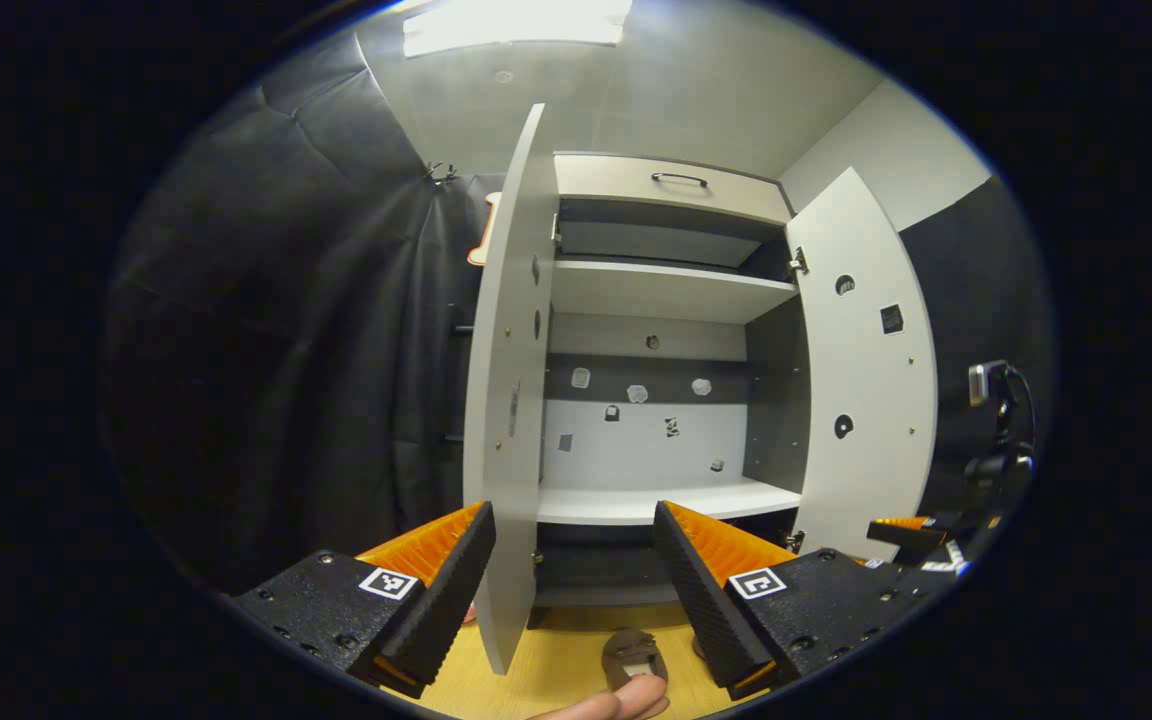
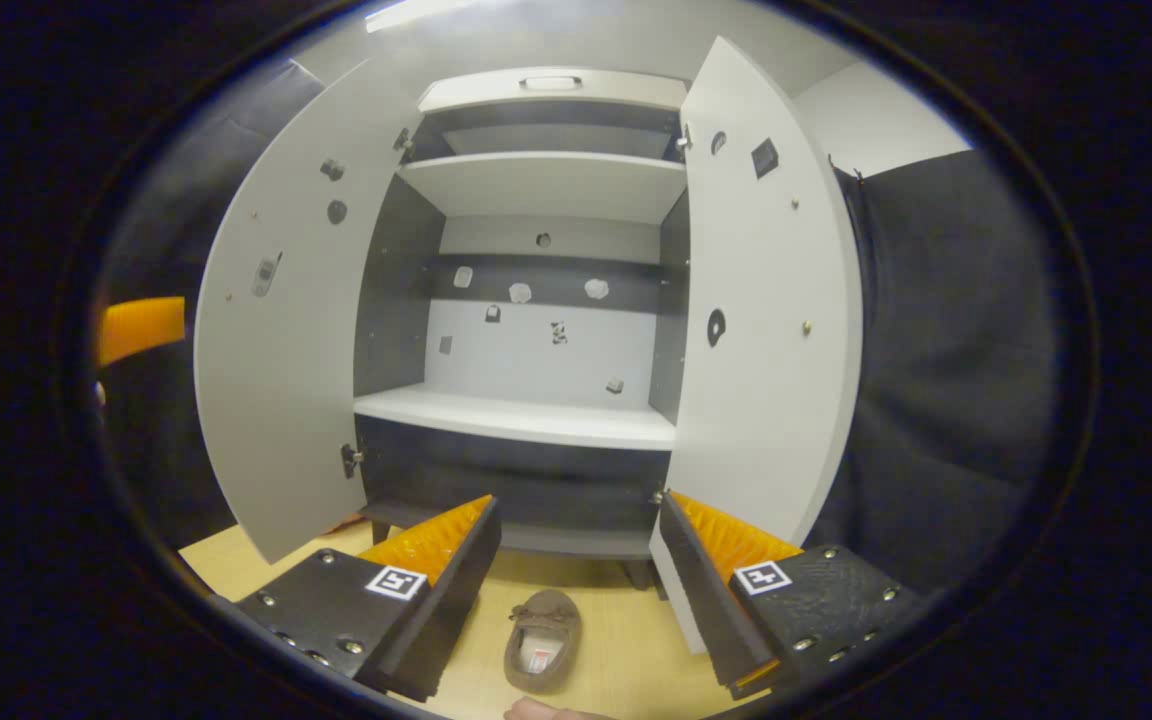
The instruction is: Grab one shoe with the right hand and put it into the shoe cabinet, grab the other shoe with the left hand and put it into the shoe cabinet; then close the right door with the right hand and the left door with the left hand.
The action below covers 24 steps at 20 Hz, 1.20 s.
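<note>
A brown slipper-like shoe (image 2: 541,640) lies on the wooden floor before the white shoe cabinet (image 2: 536,410); it also appears low in the left gripper view as the shoe (image 1: 633,657). Both cabinet doors stand open: the left door (image 2: 276,340) (image 1: 506,400) and the right door (image 2: 761,320) (image 1: 866,370). My right gripper (image 2: 576,560) is open, held above and slightly short of the shoe. My left gripper (image 1: 571,570) is open too, straddling the left door's edge from a distance. The right gripper (image 1: 911,535) shows at the far right of the left gripper view.
The cabinet's shelves (image 2: 526,415) are bare, with a drawer (image 1: 671,185) on top. Black cloth hangs on both sides. A fingertip (image 1: 626,700) pokes in at the bottom edge. A small device on a stand (image 1: 996,400) sits at the right.
</note>
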### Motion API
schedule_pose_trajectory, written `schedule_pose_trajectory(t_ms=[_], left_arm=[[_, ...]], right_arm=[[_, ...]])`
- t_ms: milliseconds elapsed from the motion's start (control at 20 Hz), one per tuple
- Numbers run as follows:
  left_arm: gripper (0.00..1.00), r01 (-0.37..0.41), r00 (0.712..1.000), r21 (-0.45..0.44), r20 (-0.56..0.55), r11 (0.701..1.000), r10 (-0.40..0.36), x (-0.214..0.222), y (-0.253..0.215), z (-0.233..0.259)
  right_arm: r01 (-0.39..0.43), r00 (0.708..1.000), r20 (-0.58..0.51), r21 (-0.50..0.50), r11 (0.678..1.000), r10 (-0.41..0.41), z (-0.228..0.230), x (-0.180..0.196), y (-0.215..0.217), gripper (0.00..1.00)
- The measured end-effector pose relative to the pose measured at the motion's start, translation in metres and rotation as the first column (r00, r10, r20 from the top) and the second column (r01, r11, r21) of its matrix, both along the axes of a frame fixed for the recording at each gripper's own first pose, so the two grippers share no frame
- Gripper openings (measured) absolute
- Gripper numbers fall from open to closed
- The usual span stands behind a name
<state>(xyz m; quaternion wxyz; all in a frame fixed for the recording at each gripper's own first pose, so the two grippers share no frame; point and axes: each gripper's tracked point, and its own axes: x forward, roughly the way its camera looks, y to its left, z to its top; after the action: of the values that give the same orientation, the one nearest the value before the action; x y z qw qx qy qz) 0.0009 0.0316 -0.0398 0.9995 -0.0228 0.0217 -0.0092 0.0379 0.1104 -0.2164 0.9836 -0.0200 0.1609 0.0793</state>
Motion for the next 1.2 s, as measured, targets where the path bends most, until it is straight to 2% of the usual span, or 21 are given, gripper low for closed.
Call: schedule_pose_trajectory(t_ms=[200, 250, 350, 400, 700, 750, 800, 900, 950, 1000, 1050, 1100, 1200], left_arm=[[0.97, -0.012, 1.000, -0.011, 0.004, 1.000, 0.012, 0.006, 0.003, -0.010], [0.97, -0.010, 1.000, -0.008, 0.007, 1.000, 0.011, 0.010, 0.003, -0.012], [0.95, -0.009, 1.000, 0.000, 0.012, 1.000, 0.009, 0.020, 0.000, -0.016], [0.97, -0.010, 1.000, 0.001, 0.016, 1.000, 0.010, 0.026, 0.000, -0.017], [0.97, 0.026, 0.998, -0.003, 0.054, 1.000, -0.026, 0.063, -0.023, -0.015], [0.95, 0.036, 0.998, -0.006, 0.061, 0.999, -0.035, 0.070, -0.028, -0.016], [0.97, 0.050, 0.996, -0.007, 0.070, 0.999, -0.050, 0.077, -0.033, -0.017], [0.97, 0.054, 0.996, -0.014, 0.070, 0.998, -0.053, 0.093, -0.037, -0.026], [0.95, 0.058, 0.996, -0.013, 0.068, 0.998, -0.057, 0.101, -0.040, -0.031], [0.95, 0.067, 0.996, -0.015, 0.056, 0.998, -0.066, 0.109, -0.042, -0.038], [0.97, 0.072, 0.997, -0.023, 0.041, 0.997, -0.071, 0.115, -0.043, -0.046], [0.97, 0.083, 0.996, -0.033, 0.027, 0.996, -0.082, 0.120, -0.044, -0.054], [0.97, 0.105, 0.994, -0.031, -0.020, 0.994, -0.106, 0.133, -0.048, -0.068]], right_arm=[[-0.008, 0.995, -0.103, -0.048, 0.999, 0.003, -0.089, -0.008, 0.013, 0.96], [-0.011, 0.993, -0.120, -0.052, 0.999, 0.005, -0.107, -0.010, 0.017, 0.94], [-0.042, 0.983, -0.179, -0.040, 0.998, 0.034, -0.146, -0.019, 0.032, 0.96], [-0.054, 0.976, -0.214, -0.030, 0.998, 0.047, -0.163, -0.024, 0.037, 0.97], [-0.068, 0.940, -0.333, 0.018, 0.998, 0.070, -0.230, -0.030, 0.059, 0.95], [-0.060, 0.925, -0.374, 0.040, 0.997, 0.071, -0.240, -0.033, 0.061, 0.88], [-0.050, 0.909, -0.411, 0.066, 0.997, 0.072, -0.252, -0.033, 0.067, 0.82], [-0.056, 0.893, -0.441, 0.087, 0.995, 0.088, -0.271, -0.029, 0.074, 0.80], [-0.026, 0.895, -0.444, 0.063, 0.998, 0.051, -0.276, -0.020, 0.068, 0.77], [-0.005, 0.896, -0.444, 0.058, 0.998, 0.030, -0.279, -0.016, 0.066, 0.62], [-0.007, 0.895, -0.444, 0.075, 0.997, 0.040, -0.280, -0.010, 0.069, 0.57], [-0.008, 0.894, -0.446, 0.079, 0.997, 0.042, -0.283, -0.007, 0.071, 0.55], [0.007, 0.888, -0.460, 0.035, 0.999, 0.010, -0.294, -0.001, 0.066, 0.60]])
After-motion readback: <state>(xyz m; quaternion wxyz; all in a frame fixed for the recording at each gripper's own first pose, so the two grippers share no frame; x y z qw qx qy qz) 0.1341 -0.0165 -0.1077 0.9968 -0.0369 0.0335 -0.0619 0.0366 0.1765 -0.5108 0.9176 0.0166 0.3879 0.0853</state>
